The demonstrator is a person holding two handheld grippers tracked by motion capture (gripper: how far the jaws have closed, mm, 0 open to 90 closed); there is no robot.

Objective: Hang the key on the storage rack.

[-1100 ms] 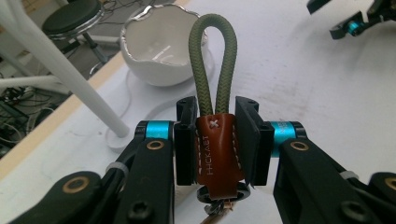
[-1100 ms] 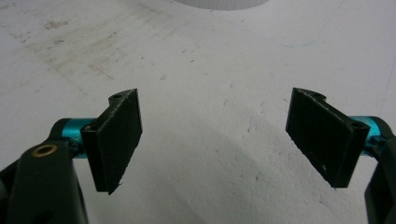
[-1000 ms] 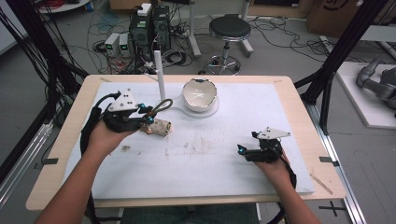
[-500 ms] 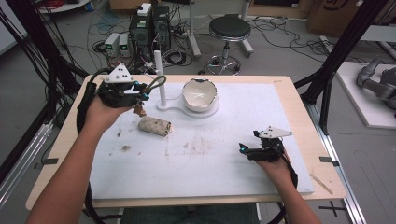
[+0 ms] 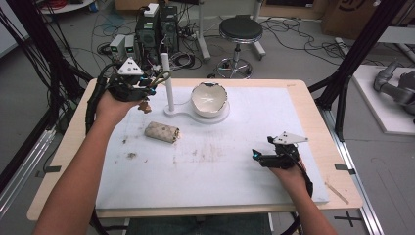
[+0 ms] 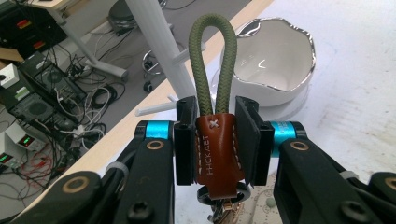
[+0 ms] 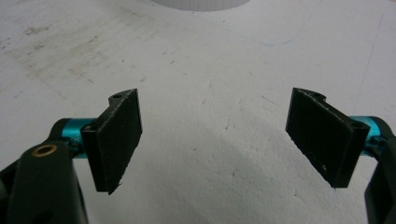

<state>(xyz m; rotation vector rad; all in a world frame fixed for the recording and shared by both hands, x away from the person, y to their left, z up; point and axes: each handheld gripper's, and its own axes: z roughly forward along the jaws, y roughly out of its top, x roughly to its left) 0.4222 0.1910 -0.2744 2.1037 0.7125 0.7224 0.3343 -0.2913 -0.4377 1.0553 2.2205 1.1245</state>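
My left gripper [image 5: 148,91] is raised over the far left of the table, shut on a keychain [image 6: 217,151]: a brown leather tab with an olive cord loop [image 6: 210,51] sticking up past the jaws. The loop [image 5: 163,77] is just left of the white post [image 5: 168,81] of a stand; a short peg [image 6: 152,109] on that post shows beyond the jaws. Keys or a ring dangle below the tab [image 5: 144,104]. My right gripper [image 5: 256,155] rests low on the mat at the right, open, with nothing between its fingers [image 7: 116,137].
A white bowl with a wavy rim [image 5: 209,98] sits on the stand's base right of the post. A beige cylindrical roll [image 5: 162,132] lies on the white mat [image 5: 220,191], with crumbs near it. Cables and equipment lie on the floor beyond the far edge.
My left gripper has lifted away from the roll and moved back toward the post, carrying the keychain. The roll stays on the mat. The right gripper has hardly moved.
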